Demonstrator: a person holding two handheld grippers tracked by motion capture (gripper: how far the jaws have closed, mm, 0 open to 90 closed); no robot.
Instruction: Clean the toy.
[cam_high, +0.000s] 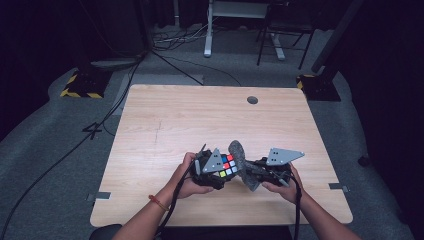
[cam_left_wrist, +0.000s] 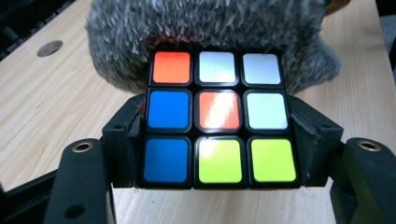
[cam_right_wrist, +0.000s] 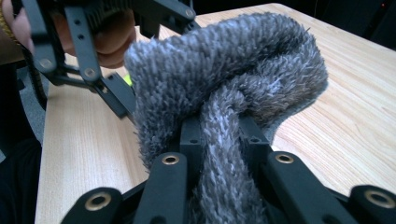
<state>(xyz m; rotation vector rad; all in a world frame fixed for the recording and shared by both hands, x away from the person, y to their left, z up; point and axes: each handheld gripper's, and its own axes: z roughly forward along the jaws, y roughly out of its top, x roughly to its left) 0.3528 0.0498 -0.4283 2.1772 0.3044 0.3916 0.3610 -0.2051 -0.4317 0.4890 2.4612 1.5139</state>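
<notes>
A puzzle cube (cam_high: 227, 165) with coloured tiles is clamped between the jaws of my left gripper (cam_high: 220, 172) near the table's front edge. In the left gripper view the cube (cam_left_wrist: 217, 119) shows one face of orange, white, blue and yellow-green tiles, with black pads (cam_left_wrist: 125, 140) pressing on both its sides. My right gripper (cam_high: 252, 172) is shut on a fluffy grey cloth (cam_high: 240, 160). In the right gripper view the cloth (cam_right_wrist: 224, 88) bunches up between its jaws and lies against the far side of the cube, covering it.
The wooden table (cam_high: 165, 125) has a round cable hole (cam_high: 252, 100) at the back. Beyond it stand a desk frame (cam_high: 210, 30) and a chair (cam_high: 285, 35) on grey floor, with cables (cam_high: 75, 145) trailing at the left.
</notes>
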